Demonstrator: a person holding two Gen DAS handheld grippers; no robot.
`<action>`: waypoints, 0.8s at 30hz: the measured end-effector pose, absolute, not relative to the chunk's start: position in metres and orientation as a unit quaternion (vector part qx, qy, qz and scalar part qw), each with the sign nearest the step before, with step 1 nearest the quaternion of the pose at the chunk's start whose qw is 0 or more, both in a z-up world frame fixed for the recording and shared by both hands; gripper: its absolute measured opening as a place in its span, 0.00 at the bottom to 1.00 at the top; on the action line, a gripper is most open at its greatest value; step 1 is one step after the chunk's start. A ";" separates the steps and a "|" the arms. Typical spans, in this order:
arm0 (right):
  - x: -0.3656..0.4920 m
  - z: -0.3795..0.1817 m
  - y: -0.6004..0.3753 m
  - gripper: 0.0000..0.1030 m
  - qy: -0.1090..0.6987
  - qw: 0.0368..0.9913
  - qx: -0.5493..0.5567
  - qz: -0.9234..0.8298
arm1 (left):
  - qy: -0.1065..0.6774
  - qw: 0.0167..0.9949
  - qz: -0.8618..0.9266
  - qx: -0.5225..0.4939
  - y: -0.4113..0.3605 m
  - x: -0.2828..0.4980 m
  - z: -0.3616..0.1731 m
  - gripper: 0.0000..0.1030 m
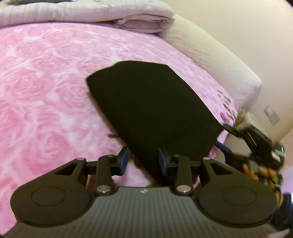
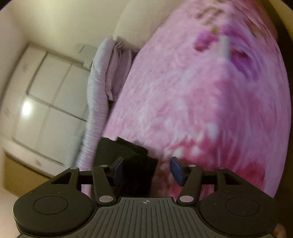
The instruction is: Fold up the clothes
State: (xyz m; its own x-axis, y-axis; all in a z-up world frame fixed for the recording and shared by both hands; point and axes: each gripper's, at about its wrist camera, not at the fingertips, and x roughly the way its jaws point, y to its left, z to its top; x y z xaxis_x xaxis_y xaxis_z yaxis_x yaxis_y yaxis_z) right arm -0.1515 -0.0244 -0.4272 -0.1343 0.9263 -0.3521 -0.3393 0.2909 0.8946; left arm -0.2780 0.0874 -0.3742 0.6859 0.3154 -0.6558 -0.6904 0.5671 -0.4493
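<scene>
A black garment (image 1: 152,109), folded flat into a tapered slab, lies on the pink rose-patterned bedspread (image 1: 45,91). Its near corner runs down between the blue pads of my left gripper (image 1: 143,161), which stands open without pinching it. At the garment's right corner, by the bed's edge, my right gripper (image 1: 224,137) is held by a hand, its jaws apart. In the right wrist view, which is rolled sideways and blurred, a bunch of the black garment (image 2: 135,164) sits between the fingers of my right gripper (image 2: 147,169), against the left pad; the right pad is clear of it.
Folded lilac bedding (image 1: 91,12) is stacked at the head of the bed, with a cream padded headboard (image 1: 210,55) on the right. A wall socket (image 1: 272,113) is beyond the bed's edge. A white wardrobe (image 2: 45,91) stands behind the bed.
</scene>
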 end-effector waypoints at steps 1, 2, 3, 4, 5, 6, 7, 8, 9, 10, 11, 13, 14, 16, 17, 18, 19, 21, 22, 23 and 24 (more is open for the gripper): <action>-0.150 -0.429 -0.032 0.57 0.549 0.582 0.290 0.525 | 0.250 0.838 0.297 -0.383 0.093 -0.283 -0.377 0.30; -0.152 -0.431 -0.034 0.57 0.561 0.570 0.294 0.523 | 0.237 0.830 0.297 -0.408 0.098 -0.287 -0.381 0.30; -0.155 -0.433 -0.032 0.57 0.573 0.561 0.290 0.522 | 0.225 0.821 0.296 -0.434 0.103 -0.292 -0.384 0.31; -0.158 -0.435 -0.030 0.57 0.585 0.551 0.285 0.522 | 0.213 0.809 0.292 -0.464 0.108 -0.295 -0.390 0.31; -0.161 -0.436 -0.027 0.57 0.590 0.548 0.281 0.522 | 0.205 0.796 0.288 -0.491 0.113 -0.296 -0.396 0.31; -0.164 -0.437 -0.023 0.57 0.591 0.548 0.277 0.523 | 0.196 0.784 0.284 -0.516 0.117 -0.297 -0.403 0.31; -0.165 -0.436 -0.019 0.57 0.589 0.551 0.272 0.525 | 0.194 0.777 0.284 -0.527 0.119 -0.297 -0.406 0.31; -0.165 -0.434 -0.014 0.57 0.585 0.557 0.262 0.528 | 0.190 0.774 0.285 -0.533 0.121 -0.296 -0.409 0.31; -0.166 -0.430 -0.008 0.59 0.582 0.562 0.250 0.531 | 0.184 0.774 0.284 -0.535 0.123 -0.295 -0.410 0.31; -0.166 -0.428 0.000 0.65 0.578 0.567 0.239 0.536 | 0.179 0.774 0.283 -0.538 0.124 -0.294 -0.412 0.31; -0.166 -0.424 0.006 0.65 0.575 0.572 0.226 0.539 | 0.174 0.771 0.283 -0.544 0.127 -0.292 -0.414 0.31; -0.168 -0.419 0.016 0.65 0.568 0.579 0.207 0.547 | 0.163 0.764 0.281 -0.557 0.132 -0.289 -0.418 0.31; -0.168 -0.417 0.020 0.64 0.563 0.580 0.200 0.554 | 0.159 0.762 0.280 -0.563 0.134 -0.288 -0.420 0.30; -0.168 -0.417 0.024 0.42 0.561 0.586 0.184 0.555 | 0.155 0.761 0.278 -0.566 0.135 -0.286 -0.422 0.30; -0.165 -0.420 0.023 0.36 0.564 0.581 0.191 0.555 | 0.154 0.764 0.277 -0.562 0.136 -0.285 -0.422 0.29; -0.162 -0.423 0.021 0.33 0.567 0.576 0.197 0.555 | 0.156 0.769 0.276 -0.555 0.134 -0.283 -0.420 0.28; -0.158 -0.424 0.020 0.29 0.568 0.572 0.200 0.557 | 0.158 0.772 0.274 -0.551 0.132 -0.279 -0.419 0.28; -0.150 -0.424 0.018 0.27 0.570 0.562 0.203 0.564 | 0.164 0.778 0.269 -0.543 0.128 -0.272 -0.418 0.27; -0.146 -0.422 0.017 0.27 0.567 0.561 0.199 0.570 | 0.167 0.780 0.262 -0.543 0.127 -0.265 -0.417 0.27; -0.140 -0.419 0.020 0.27 0.558 0.565 0.192 0.577 | 0.170 0.782 0.255 -0.543 0.125 -0.258 -0.417 0.27; -0.134 -0.414 0.027 0.27 0.549 0.569 0.183 0.584 | 0.173 0.783 0.245 -0.545 0.123 -0.249 -0.417 0.27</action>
State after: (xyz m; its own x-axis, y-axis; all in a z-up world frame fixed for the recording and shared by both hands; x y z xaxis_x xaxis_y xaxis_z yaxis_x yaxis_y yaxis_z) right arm -0.1336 0.0273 -0.4141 -0.2852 0.8654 -0.4120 -0.4645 0.2511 0.8492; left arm -0.2492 0.1228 -0.4174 0.8196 0.1955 -0.5385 -0.5729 0.2857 -0.7683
